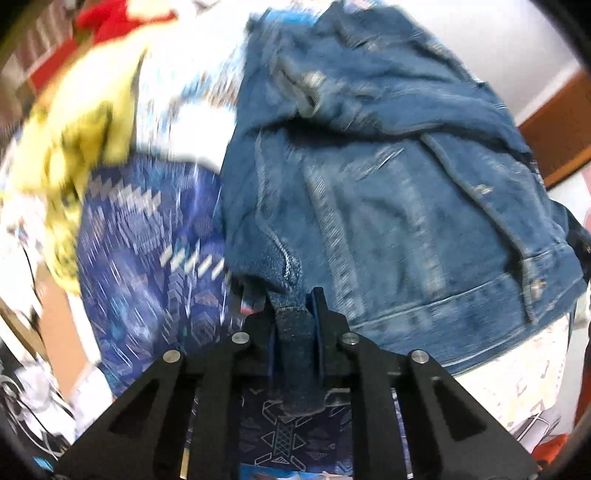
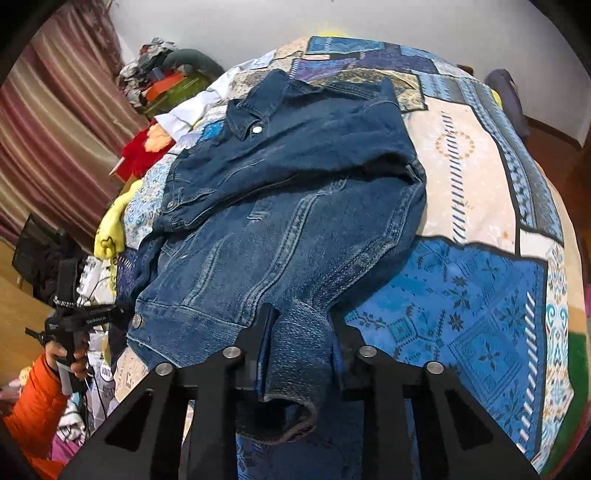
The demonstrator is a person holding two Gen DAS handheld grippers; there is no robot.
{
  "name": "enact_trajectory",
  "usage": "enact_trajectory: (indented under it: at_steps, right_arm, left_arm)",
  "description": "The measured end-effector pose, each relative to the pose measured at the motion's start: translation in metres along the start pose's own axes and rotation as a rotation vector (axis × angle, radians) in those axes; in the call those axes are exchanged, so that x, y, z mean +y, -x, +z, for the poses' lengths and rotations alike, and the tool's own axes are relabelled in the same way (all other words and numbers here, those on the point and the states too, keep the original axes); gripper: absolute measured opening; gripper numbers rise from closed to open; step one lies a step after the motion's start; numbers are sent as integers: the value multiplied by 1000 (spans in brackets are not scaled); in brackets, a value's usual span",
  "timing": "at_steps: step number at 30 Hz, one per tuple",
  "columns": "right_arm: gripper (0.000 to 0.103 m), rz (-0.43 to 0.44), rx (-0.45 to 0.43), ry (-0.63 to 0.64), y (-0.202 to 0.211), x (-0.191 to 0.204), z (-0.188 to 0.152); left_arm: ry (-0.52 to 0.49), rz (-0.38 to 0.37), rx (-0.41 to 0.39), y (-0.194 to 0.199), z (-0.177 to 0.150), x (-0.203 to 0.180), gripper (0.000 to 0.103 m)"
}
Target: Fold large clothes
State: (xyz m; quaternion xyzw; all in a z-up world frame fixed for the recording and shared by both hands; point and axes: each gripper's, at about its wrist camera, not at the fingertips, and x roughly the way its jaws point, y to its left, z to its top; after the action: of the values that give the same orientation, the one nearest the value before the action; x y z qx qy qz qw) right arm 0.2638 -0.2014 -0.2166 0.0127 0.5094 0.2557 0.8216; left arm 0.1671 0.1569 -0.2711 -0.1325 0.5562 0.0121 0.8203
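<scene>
A blue denim jacket (image 2: 288,206) lies spread on a bed with a patchwork cover (image 2: 472,295), its collar at the far end and its hem toward me. My right gripper (image 2: 299,332) is shut on a bunched fold of the jacket's near edge, a cuff hanging between the fingers. In the left wrist view, blurred by motion, the jacket (image 1: 388,192) fills the centre and right. My left gripper (image 1: 295,310) is shut on a denim strip at its lower edge. The left gripper also shows at the far left of the right wrist view (image 2: 85,317), held by a hand in an orange sleeve.
A yellow cloth (image 1: 66,147) and a red item (image 1: 110,18) lie at the bed's left side. A pile of clothes (image 2: 166,74) sits at the far left corner. Striped curtains (image 2: 55,122) hang at left. A white wall and wooden frame (image 1: 554,122) stand at right.
</scene>
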Motion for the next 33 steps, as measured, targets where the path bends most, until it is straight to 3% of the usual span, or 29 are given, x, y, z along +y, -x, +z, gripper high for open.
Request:
enact_trajectory:
  at_steps: [6, 13, 18, 21, 24, 28, 33]
  right_arm:
    - [16, 6, -59, 73, 11, 13, 26]
    - [13, -37, -168, 139, 18, 27, 78]
    - [13, -41, -243, 89, 13, 15, 134]
    - [12, -43, -284, 32, 1, 1, 169]
    - [12, -45, -299, -19, -16, -15, 204]
    - [11, -87, -288, -63, -55, -39, 252]
    - [11, -135, -172, -70, -128, -65, 280]
  left_arm:
    - [-52, 18, -145, 40, 33, -25, 15]
    - [-59, 5, -281, 81, 93, -17, 15]
    - [-35, -12, -345, 88, 144, -12, 15]
    - [36, -59, -378, 88, 183, -6, 14]
    - [86, -46, -407, 78, 220, 2, 14]
    - [156, 50, -404, 44, 268, 24, 15]
    - [235, 122, -251, -43, 303, 49, 16]
